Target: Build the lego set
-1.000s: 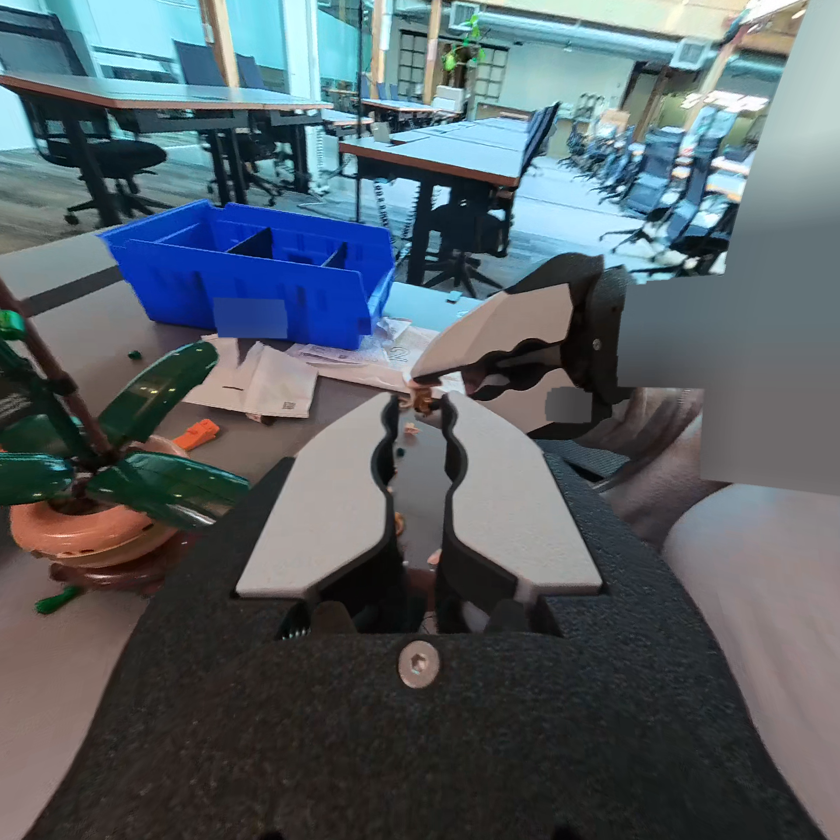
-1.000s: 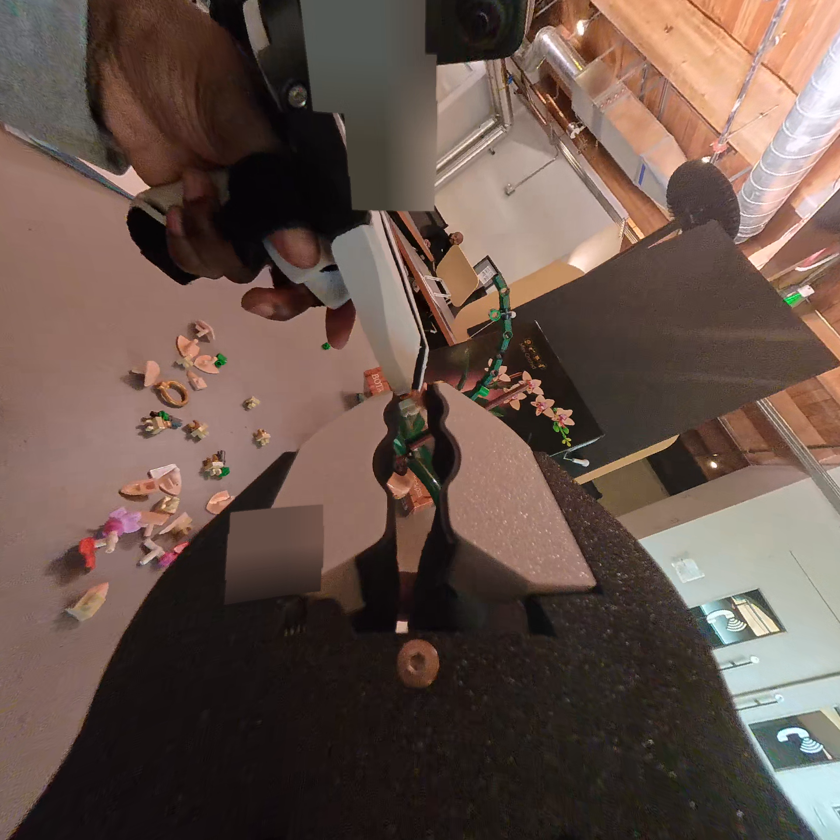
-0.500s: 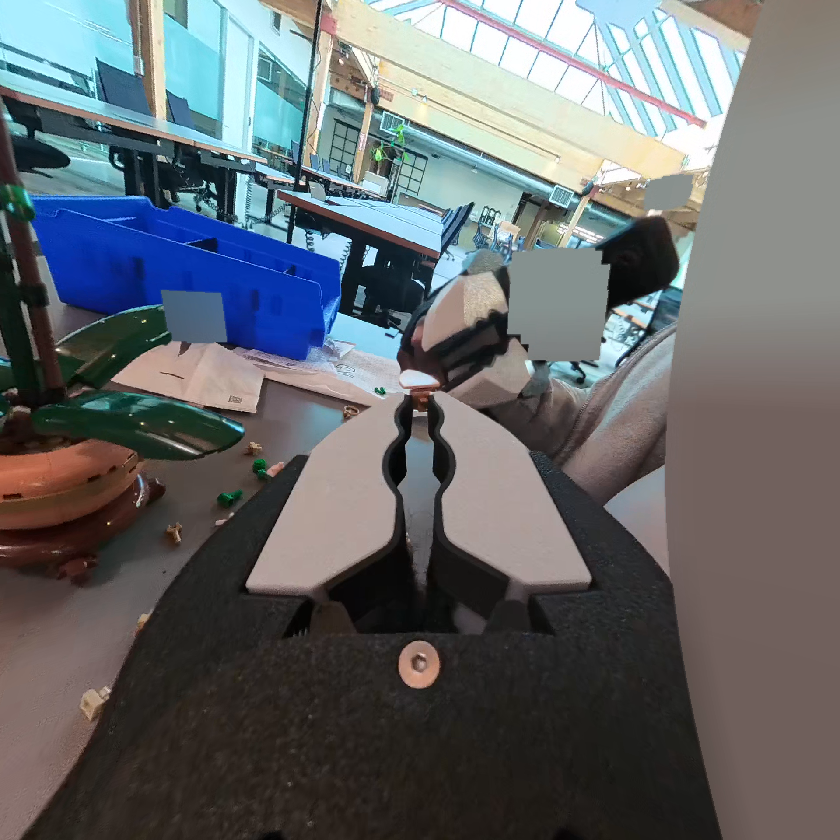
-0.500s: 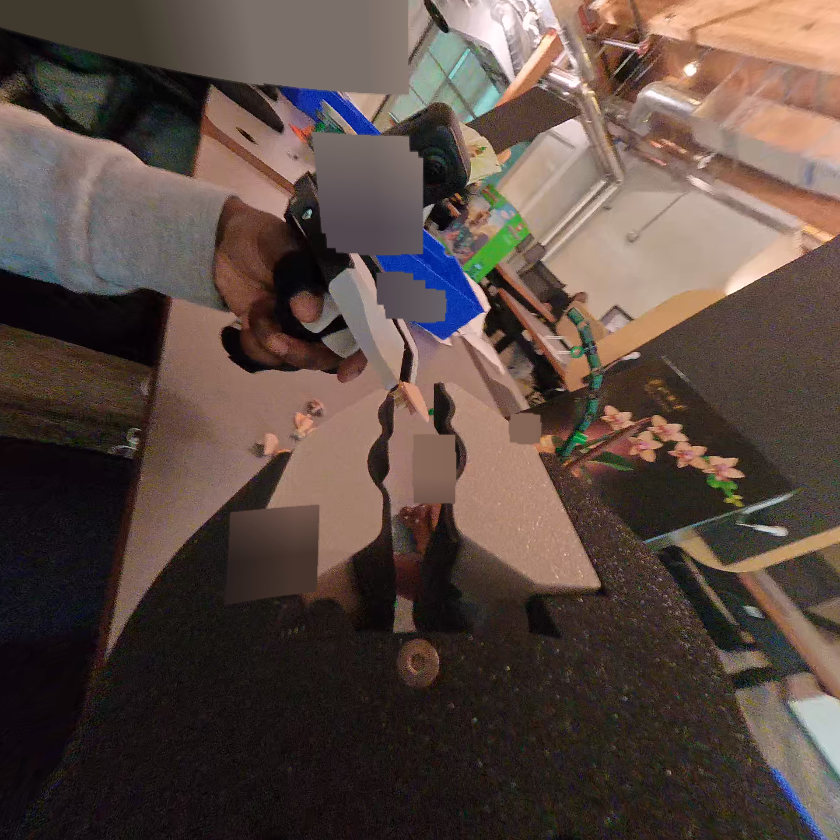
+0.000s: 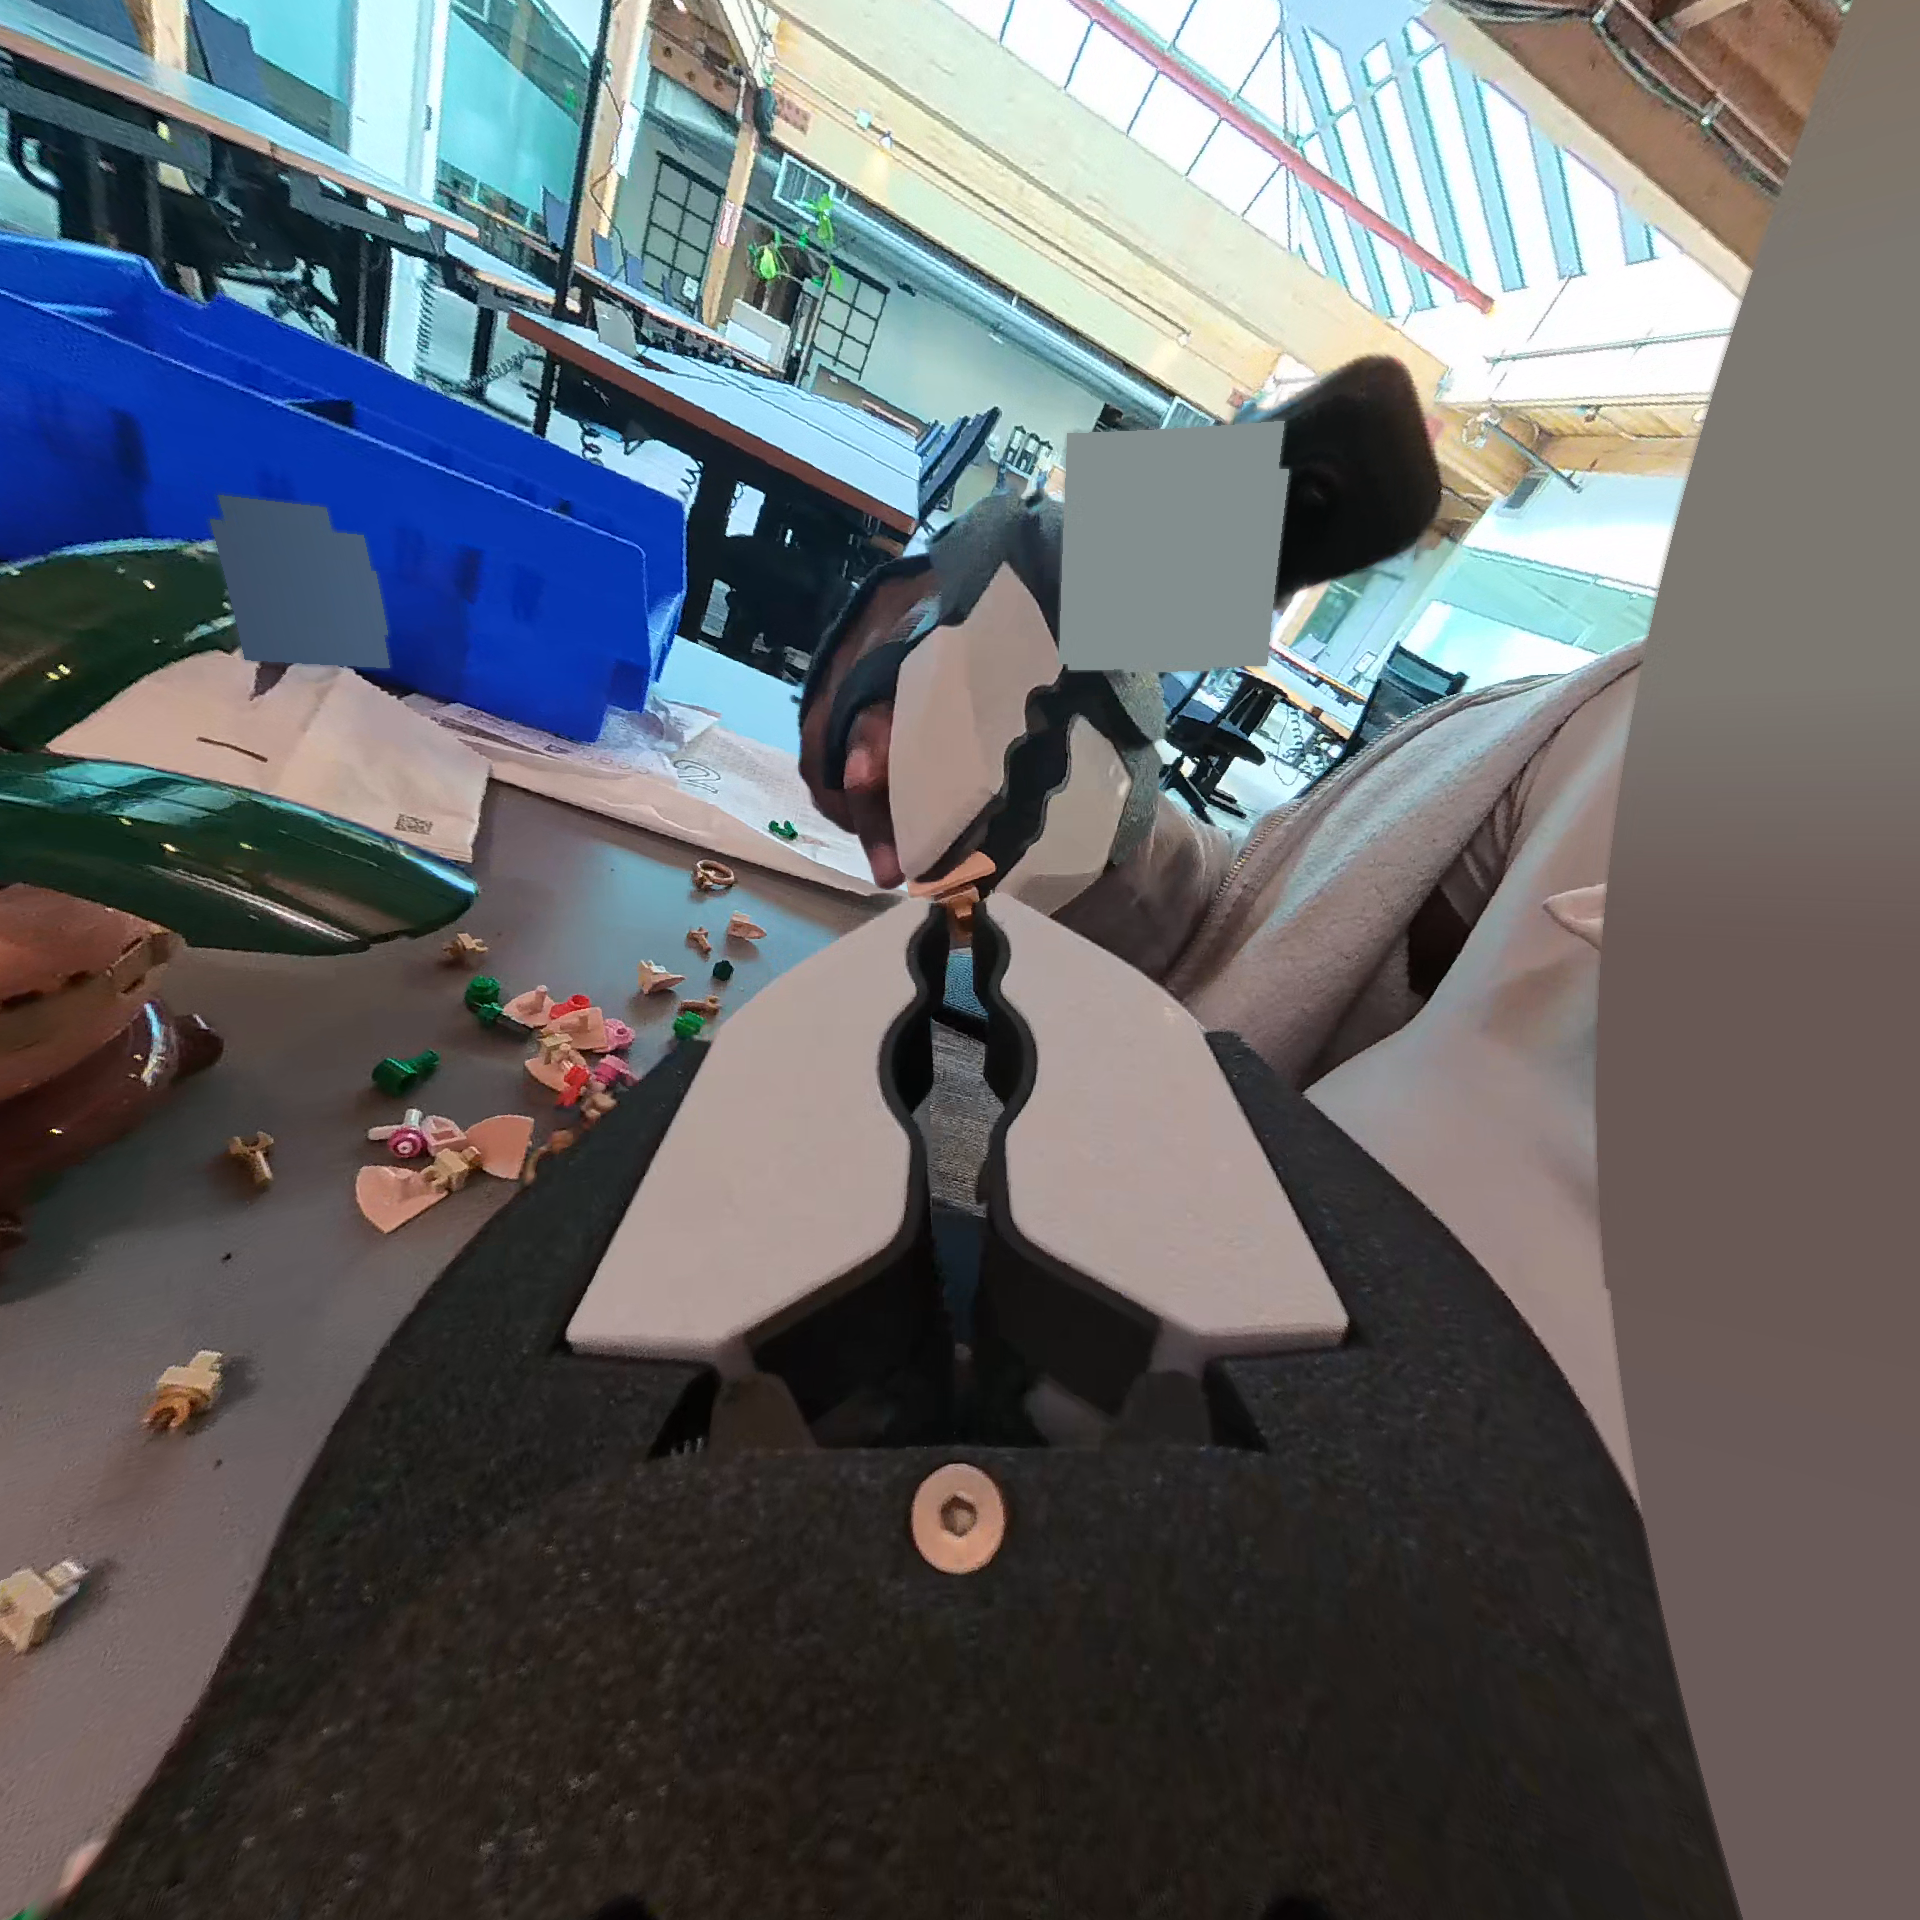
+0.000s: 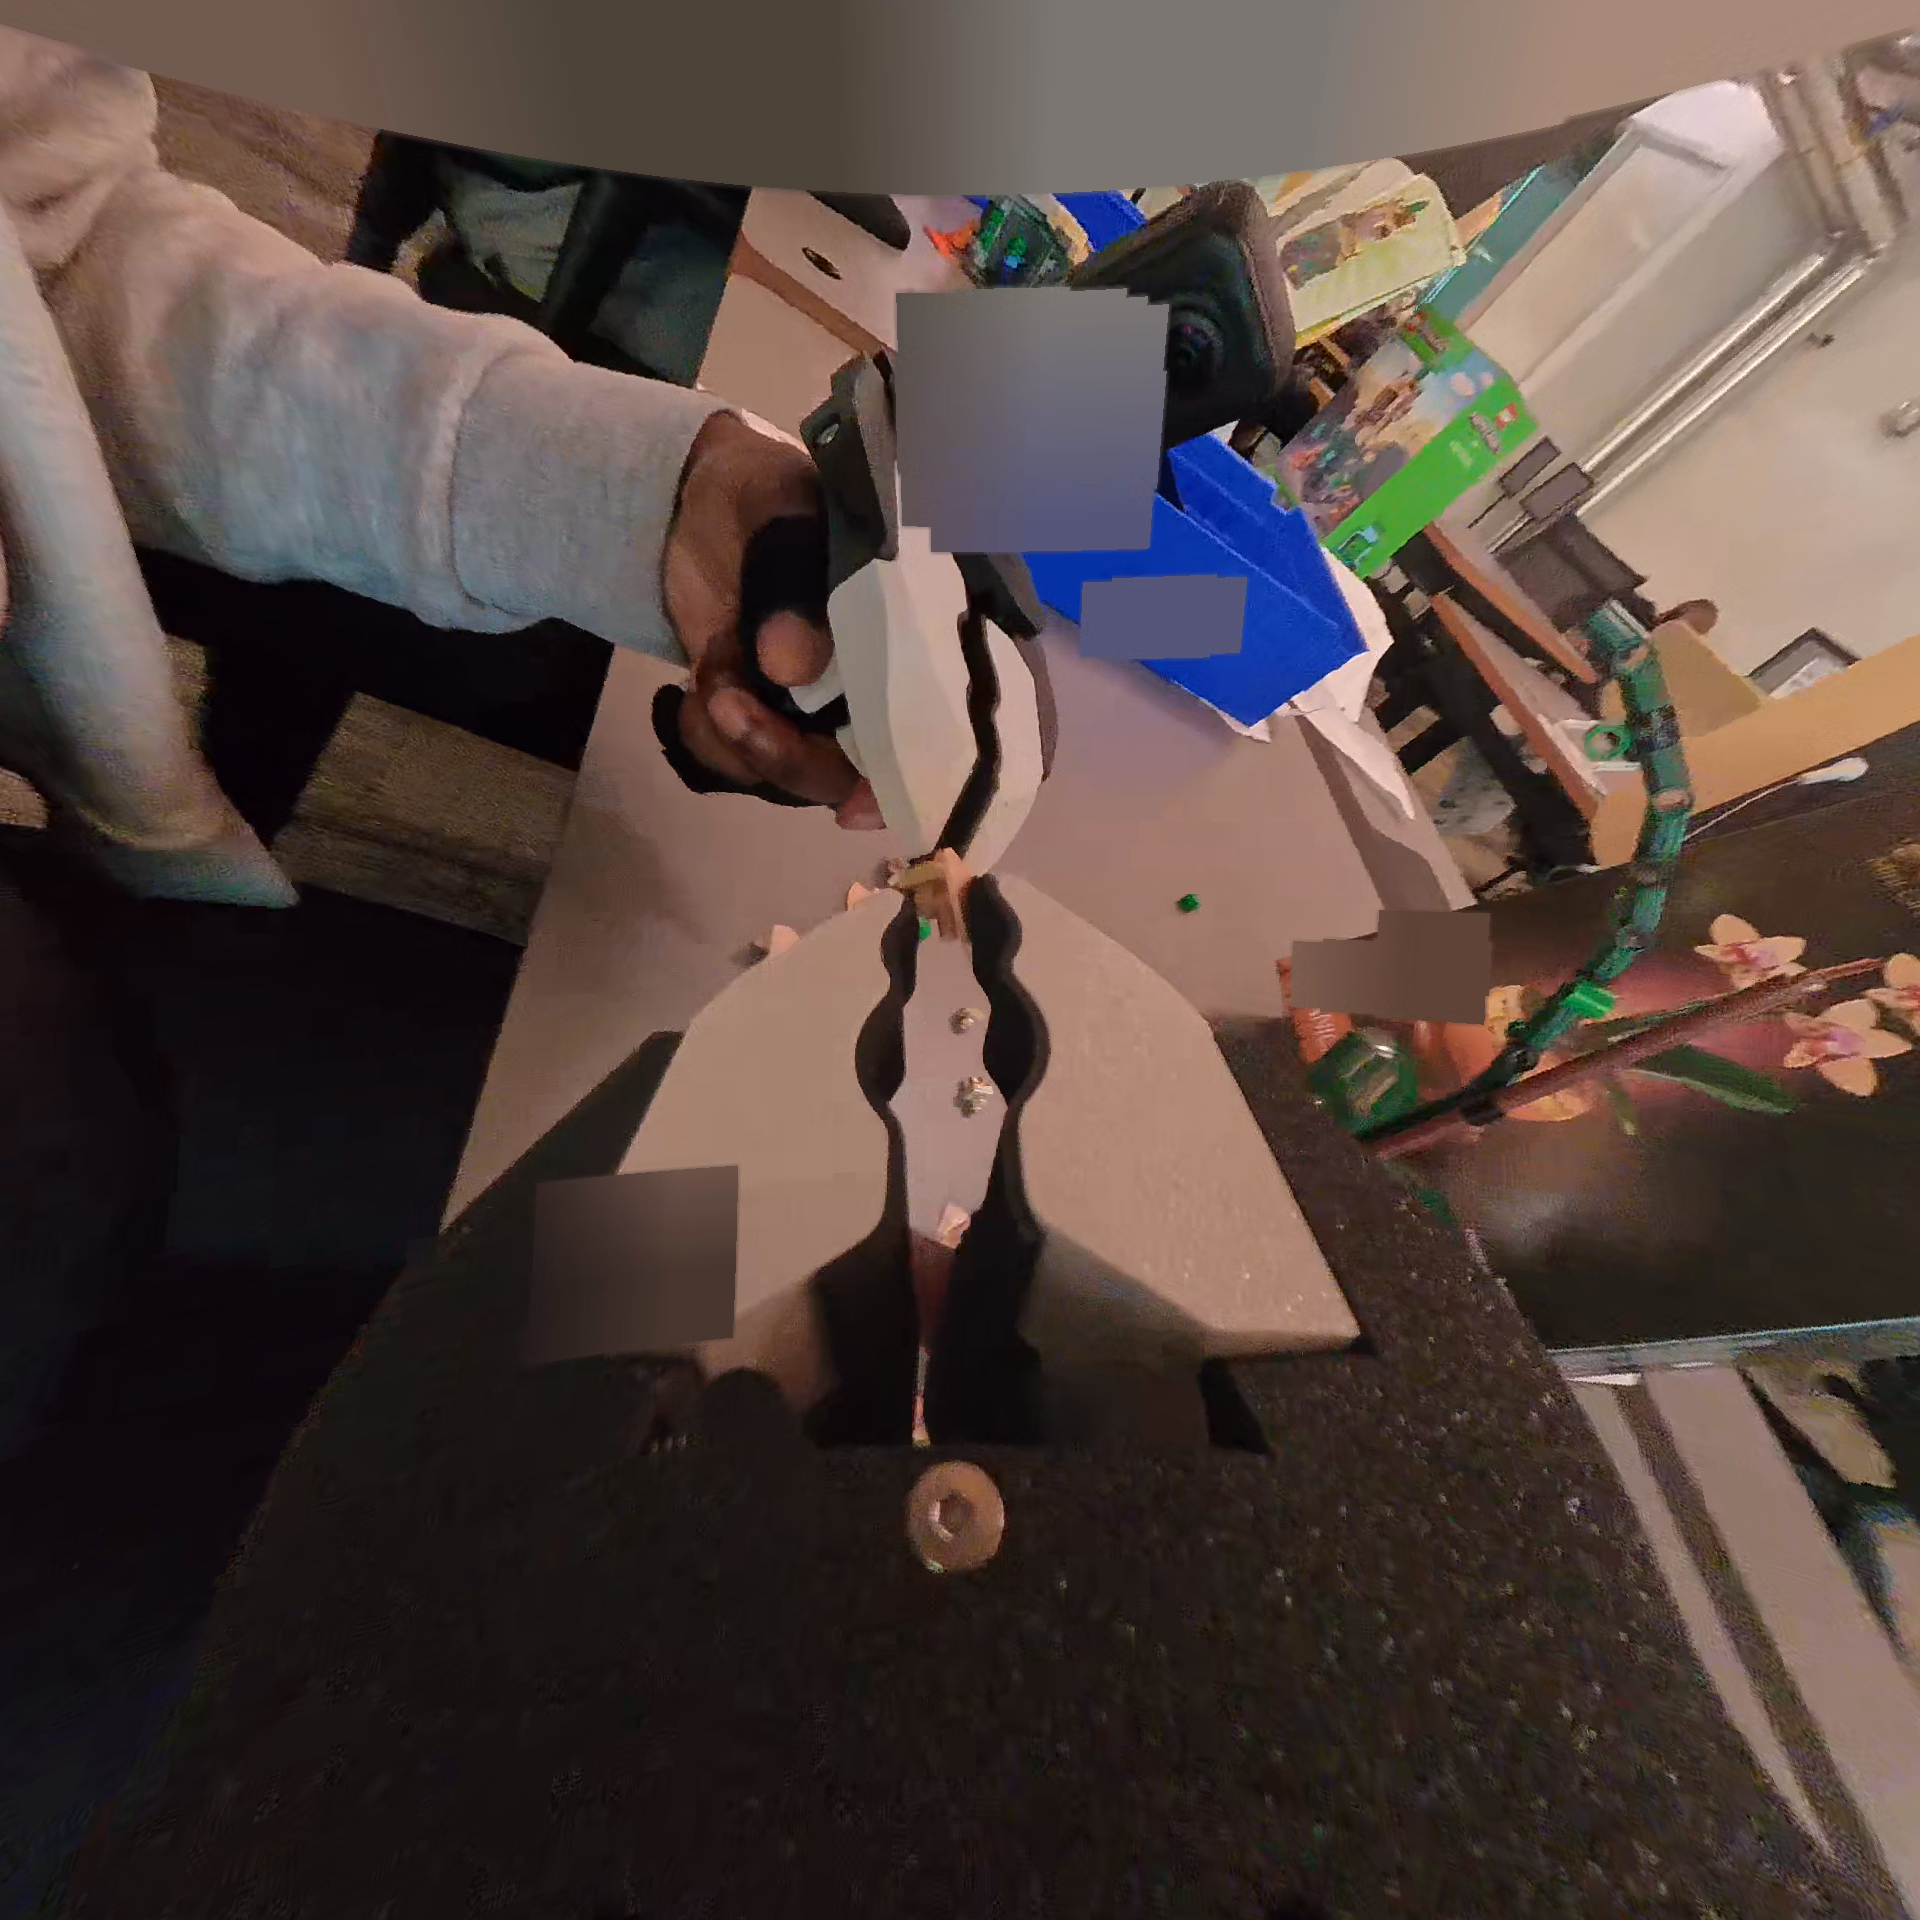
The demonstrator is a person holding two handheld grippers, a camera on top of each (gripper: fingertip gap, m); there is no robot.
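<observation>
My left claw pinches a tiny tan lego peg. My right claw pinches a small peach petal piece against it, above the grey table. The pink pot plant with green leaves stands built, but many loose little flower bits lie waiting.

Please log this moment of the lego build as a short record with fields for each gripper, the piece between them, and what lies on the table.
left gripper: shut on the tan piece, tip to tip with the other gripper
right gripper: shut on the tan piece from the opposite side
tan piece: small, held in the air between both tips
loose pieces: scattered on the grey table, pink, tan, green
plant model: dark green leaves, in a pot at left
blue bin: behind, on white paper bags
</observation>
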